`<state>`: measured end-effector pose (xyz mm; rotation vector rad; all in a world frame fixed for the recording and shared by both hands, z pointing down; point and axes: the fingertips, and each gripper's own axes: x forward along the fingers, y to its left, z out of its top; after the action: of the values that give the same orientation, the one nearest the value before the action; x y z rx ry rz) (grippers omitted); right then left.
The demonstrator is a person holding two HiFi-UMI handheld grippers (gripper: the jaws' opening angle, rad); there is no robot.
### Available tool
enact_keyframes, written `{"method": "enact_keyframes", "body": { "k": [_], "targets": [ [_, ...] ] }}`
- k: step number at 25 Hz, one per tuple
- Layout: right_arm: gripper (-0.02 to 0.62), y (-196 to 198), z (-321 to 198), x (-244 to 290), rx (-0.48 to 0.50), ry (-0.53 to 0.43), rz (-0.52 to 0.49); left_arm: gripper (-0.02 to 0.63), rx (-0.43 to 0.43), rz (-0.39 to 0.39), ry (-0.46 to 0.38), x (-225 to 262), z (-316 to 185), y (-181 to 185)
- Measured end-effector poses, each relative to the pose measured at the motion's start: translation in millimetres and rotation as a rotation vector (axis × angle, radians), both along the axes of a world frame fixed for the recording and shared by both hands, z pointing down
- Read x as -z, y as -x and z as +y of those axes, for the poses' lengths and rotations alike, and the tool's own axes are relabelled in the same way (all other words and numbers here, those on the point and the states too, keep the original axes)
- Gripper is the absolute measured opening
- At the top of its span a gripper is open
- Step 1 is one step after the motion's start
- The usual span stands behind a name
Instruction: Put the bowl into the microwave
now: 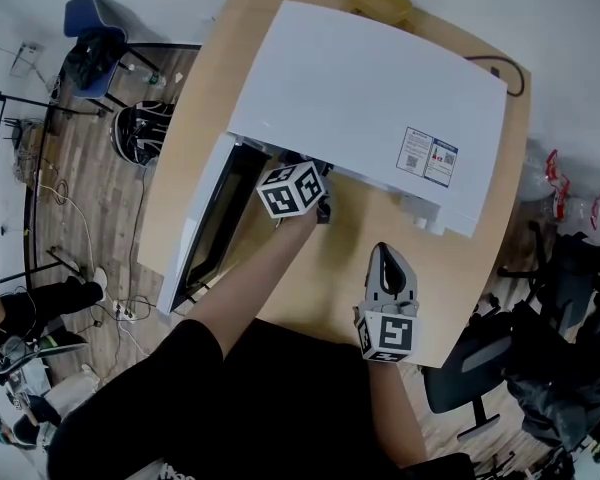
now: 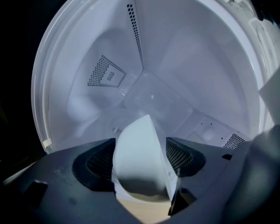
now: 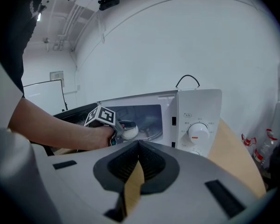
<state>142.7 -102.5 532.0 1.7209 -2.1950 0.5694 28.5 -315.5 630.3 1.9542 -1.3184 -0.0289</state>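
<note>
Head view: microwave [image 1: 370, 98] sits on the table [image 1: 190, 138], door [image 1: 205, 228] swung open to the left. The left gripper [image 1: 318, 204] has its nose under the top edge of the opening, so we can't see what it carries from up here. The right gripper [image 1: 383, 258] rests on the table in front, well apart from the opening. Left gripper view: we look straight into the white cavity [image 2: 186, 59]. The bowl [image 2: 140, 157], white, stands tilted between the jaws. The jaws are spread wide, and to us the pads look slack on it rather than clamped. This view doesn't show whether the bowl rests on the cavity floor. Right gripper view: jaws are closed tip to tip with nothing between them, only table showing below. It's the only view that gives us the front panel with the dial [image 3: 198, 133], and the bowl from outside, just inside the door opening at the left gripper's tip. Status, our call: door open is done and the bowl is inside. Still to do: confirm it's seated and back the left gripper out.
</note>
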Motion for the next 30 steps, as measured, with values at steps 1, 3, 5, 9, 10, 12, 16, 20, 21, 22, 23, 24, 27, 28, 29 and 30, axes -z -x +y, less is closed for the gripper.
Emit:
{"method": "enact_keyframes", "body": {
  "k": [1, 3, 5, 9, 10, 12, 16, 20, 21, 22, 23, 24, 27, 28, 29, 30],
  "targets": [
    [0.055, -1, -1, 1, -0.001, -0.002, 0.0, 0.311, 0.001, -0.011, -0.007, 0, -1, 1],
    [0.055, -4, -4, 1, -0.005, -0.004, 0.002, 0.313, 0.0, -0.025, -0.015, 0, -2, 3],
    [0.055, -6, -6, 1, -0.01, -0.006, 0.003, 0.318, -0.011, -0.043, -0.025, -1, -4, 4],
    [0.055, -9, -8, 1, -0.017, -0.006, 0.003, 0.322, -0.039, -0.108, -0.058, -3, -6, 4],
    [0.055, -9, -7, 1, -0.016, -0.004, 0.004, 0.326, -0.044, -0.125, -0.067, -3, -6, 5],
    [0.055, -8, -7, 0, -0.012, 0.0, 0.005, 0.337, -0.049, -0.145, -0.085, -2, -6, 5],
    [0.055, -6, -6, -2, -0.008, 0.006, 0.005, 0.362, -0.036, -0.124, -0.112, 0, -7, 9],
    [0.055, -3, -9, -2, -0.001, 0.004, 0.001, 0.373, -0.042, -0.143, -0.136, 2, -10, 12],
    [0.055, -2, -9, -2, 0.001, 0.004, 0.001, 0.374, -0.041, -0.146, -0.141, 2, -10, 14],
    [0.055, -2, -9, -2, 0.0, 0.004, 0.002, 0.374, -0.037, -0.143, -0.145, 3, -10, 15],
    [0.055, -3, -8, -3, -0.003, 0.006, 0.002, 0.374, -0.031, -0.131, -0.149, 3, -10, 17],
    [0.055, -4, -7, -3, -0.009, 0.009, 0.003, 0.374, -0.024, -0.112, -0.155, 4, -9, 19],
    [0.055, -9, -5, -5, -0.033, 0.022, 0.004, 0.374, -0.024, -0.065, -0.183, 11, -5, 22],
    [0.055, -10, -5, -6, -0.038, 0.024, 0.007, 0.374, -0.032, -0.063, -0.189, 13, -3, 22],
    [0.055, -11, -6, -5, -0.043, 0.024, 0.01, 0.374, -0.043, -0.07, -0.192, 14, -1, 21],
    [0.055, -12, -6, -4, -0.048, 0.02, 0.013, 0.374, -0.052, -0.082, -0.194, 15, 2, 22]
  ]
}}
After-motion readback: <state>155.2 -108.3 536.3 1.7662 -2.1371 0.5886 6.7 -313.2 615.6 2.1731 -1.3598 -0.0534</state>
